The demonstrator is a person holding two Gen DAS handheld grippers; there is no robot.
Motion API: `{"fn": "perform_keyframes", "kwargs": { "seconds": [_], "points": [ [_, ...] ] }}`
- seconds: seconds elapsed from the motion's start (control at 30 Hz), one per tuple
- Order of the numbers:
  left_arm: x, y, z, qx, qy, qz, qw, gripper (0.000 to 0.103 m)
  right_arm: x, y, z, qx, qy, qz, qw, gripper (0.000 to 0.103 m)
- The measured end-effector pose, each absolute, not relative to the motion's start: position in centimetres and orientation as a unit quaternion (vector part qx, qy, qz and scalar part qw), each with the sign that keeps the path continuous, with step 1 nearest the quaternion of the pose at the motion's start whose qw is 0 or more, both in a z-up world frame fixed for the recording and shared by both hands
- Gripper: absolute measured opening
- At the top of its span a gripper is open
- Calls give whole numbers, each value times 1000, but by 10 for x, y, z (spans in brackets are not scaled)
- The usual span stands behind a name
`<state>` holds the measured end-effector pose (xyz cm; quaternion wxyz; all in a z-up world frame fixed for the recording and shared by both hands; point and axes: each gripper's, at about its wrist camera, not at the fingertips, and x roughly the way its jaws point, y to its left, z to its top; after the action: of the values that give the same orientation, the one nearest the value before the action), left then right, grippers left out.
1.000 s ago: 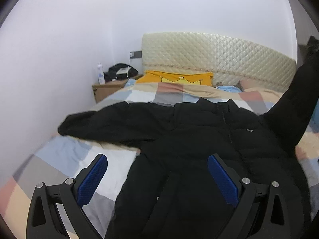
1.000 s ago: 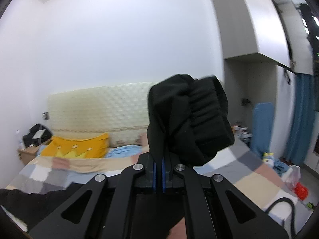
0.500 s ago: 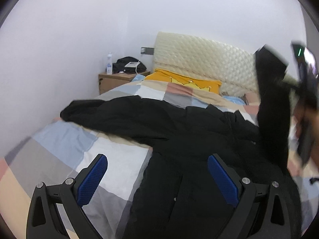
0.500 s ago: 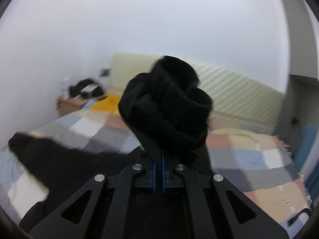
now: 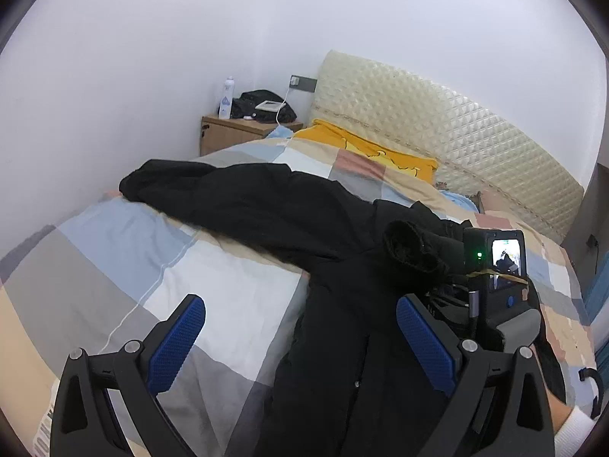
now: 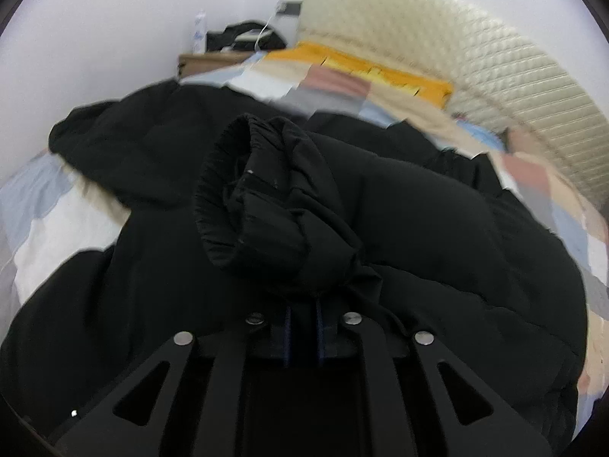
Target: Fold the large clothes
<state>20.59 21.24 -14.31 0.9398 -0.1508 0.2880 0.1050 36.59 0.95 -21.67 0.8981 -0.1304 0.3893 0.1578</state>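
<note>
A black padded jacket (image 5: pixel 335 327) lies spread on the checked bedspread (image 5: pixel 125 251), front up; it also fills the right wrist view (image 6: pixel 437 228). Its left sleeve (image 5: pixel 213 194) stretches out toward the wall. My right gripper (image 6: pixel 302 339) is shut on the right sleeve's cuff (image 6: pixel 266 198) and holds it over the jacket's chest; the cuff (image 5: pixel 415 247) and that gripper's body show at right in the left wrist view. My left gripper (image 5: pixel 300 339) is open and empty, above the jacket's lower left edge.
A yellow pillow (image 5: pixel 365 148) and a quilted cream headboard (image 5: pixel 437 122) are at the bed's far end. A wooden nightstand (image 5: pixel 232 133) with a bottle (image 5: pixel 226 97) and black items stands in the corner. The white wall runs along the bed's left side.
My right gripper has swung the held sleeve from high up at the right down and inward over the jacket's chest. My left gripper has stayed open, its view turning leftward.
</note>
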Motion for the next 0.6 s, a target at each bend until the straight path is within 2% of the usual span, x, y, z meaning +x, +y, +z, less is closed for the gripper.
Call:
{"fn": "perform_keyframes", "kwargs": {
  "seconds": [0.03,0.1,0.13,0.17,0.33,0.6],
  "points": [
    [208,213,-144,-150,291,104,939,102,367,4,-215,-125,400,173,891,22],
    [210,211,-145,-146,295,103,939,102,366,-1,-214,-114,416,206,878,49],
    [211,209,-146,-142,296,103,939,102,364,-3,-212,-106,422,230,870,74],
    [212,208,-146,-140,297,102,939,102,357,-4,-207,-107,419,243,869,78],
    [215,204,-147,-139,306,97,937,102,331,-23,-179,-82,392,257,879,78],
    [236,179,-140,-121,308,67,941,101,302,-145,-146,25,380,203,902,78]
  ]
}}
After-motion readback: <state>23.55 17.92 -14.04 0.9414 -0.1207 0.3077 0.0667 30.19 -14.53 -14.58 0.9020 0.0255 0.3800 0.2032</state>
